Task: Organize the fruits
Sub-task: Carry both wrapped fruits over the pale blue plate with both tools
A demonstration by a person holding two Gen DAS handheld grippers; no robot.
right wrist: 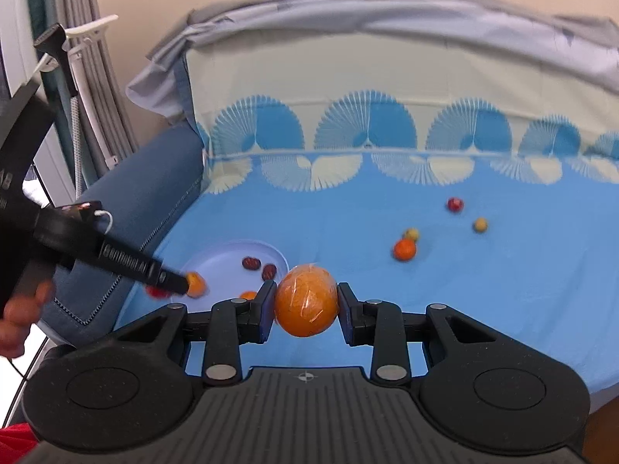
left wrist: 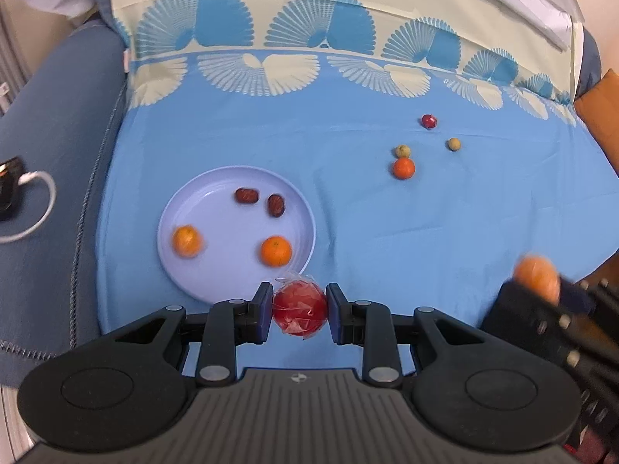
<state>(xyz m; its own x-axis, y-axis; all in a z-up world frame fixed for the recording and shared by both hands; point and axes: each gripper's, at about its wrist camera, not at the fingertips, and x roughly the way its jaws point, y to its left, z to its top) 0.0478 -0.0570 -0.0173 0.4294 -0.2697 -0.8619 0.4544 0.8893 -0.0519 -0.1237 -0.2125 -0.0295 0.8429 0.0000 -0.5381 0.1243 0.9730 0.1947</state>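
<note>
Blue-sheeted sofa (left wrist: 387, 232) as work surface. Lilac plate (left wrist: 216, 270) near left, holding oranges, dates. Left gripper (left wrist: 298, 309) jaws clamped on red wrapped fruit (left wrist: 298, 308), right gripper (right wrist: 306, 301) jaws clamped on wrapped orange (right wrist: 306, 301), both likely plate-bound. Loose fruits (left wrist: 403, 168) far right.

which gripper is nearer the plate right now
Left. The left gripper, shut on a wrapped red fruit, hangs at the plate's near rim; the right gripper, holding a wrapped orange, is off to its right.
</note>
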